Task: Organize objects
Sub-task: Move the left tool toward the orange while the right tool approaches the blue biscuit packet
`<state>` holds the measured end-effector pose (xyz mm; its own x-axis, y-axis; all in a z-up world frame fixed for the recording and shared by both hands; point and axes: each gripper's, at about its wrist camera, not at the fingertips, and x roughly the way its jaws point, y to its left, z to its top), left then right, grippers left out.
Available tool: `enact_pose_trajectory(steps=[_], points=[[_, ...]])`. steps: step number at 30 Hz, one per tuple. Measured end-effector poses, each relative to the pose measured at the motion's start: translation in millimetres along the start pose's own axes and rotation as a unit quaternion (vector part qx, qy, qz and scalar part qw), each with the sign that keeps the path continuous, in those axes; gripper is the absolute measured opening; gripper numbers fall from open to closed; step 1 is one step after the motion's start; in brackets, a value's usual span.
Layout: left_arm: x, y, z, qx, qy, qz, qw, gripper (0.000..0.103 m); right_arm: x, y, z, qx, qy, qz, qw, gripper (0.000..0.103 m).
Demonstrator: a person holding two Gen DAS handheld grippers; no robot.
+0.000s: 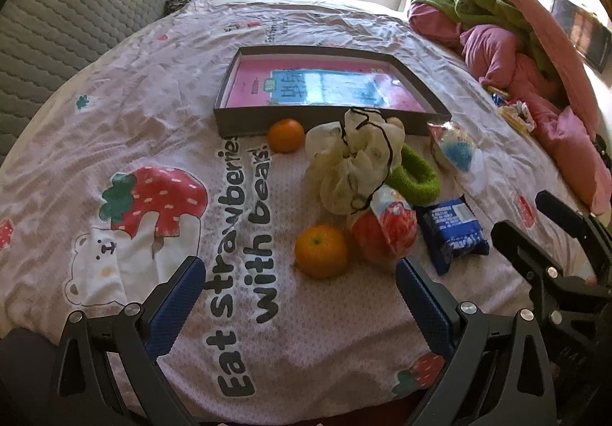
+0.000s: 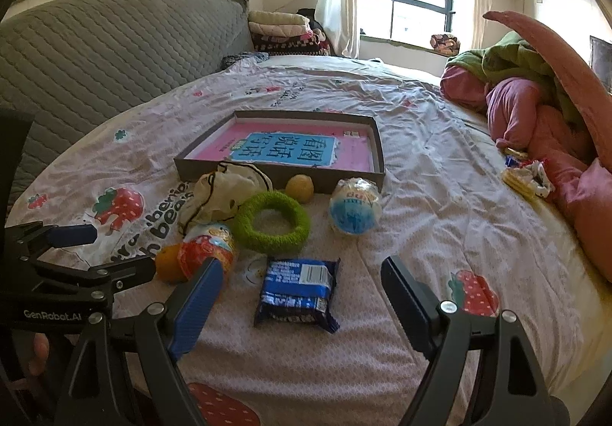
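Right now we've got bare bedsheet (image 1: 153, 89) left of the shallow grey cardboard tray (image 2: 376, 143) w/ pink book inside; more open sheet right of it. Left gripper (image 1: 300, 296) spread wide, empty, hovering short of the near orange tangerine (image 1: 321, 251). Right gripper (image 2: 302, 294) also wide, empty, fingers either side of the blue biscuit packet (image 2: 296, 290), not touching. Cream drawstring pouch (image 1: 352, 162), green fuzzy ring (image 2: 271, 221), 2nd tangerine (image 1: 285, 135), two wrapped snack balls crowd the tray's near edge.
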<state>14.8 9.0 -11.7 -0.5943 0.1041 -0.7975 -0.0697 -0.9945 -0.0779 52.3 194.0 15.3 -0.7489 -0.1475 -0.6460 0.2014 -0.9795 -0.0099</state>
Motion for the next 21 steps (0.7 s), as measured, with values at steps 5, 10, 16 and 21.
enact_pose_trajectory(steps=[5,10,16,21], points=[[4.8,-1.0,-2.9,0.008,0.013,0.004,0.9999,0.100,0.7,-2.0,-2.9,0.002,0.005,0.003,1.000,0.084],[10.1,1.1,-6.5,0.012,0.029,0.001,0.9995,0.100,1.3,-2.3,-5.0,-0.001,0.008,0.005,1.000,0.084],[17.9,2.0,-10.9,0.012,0.047,0.002,0.9988,0.100,5.6,-2.2,-8.4,-0.001,0.018,0.011,1.000,0.084],[25.7,6.7,-13.9,0.000,0.059,-0.019,0.9981,0.100,7.9,-2.2,-12.4,-0.004,0.026,0.014,1.000,0.084]])
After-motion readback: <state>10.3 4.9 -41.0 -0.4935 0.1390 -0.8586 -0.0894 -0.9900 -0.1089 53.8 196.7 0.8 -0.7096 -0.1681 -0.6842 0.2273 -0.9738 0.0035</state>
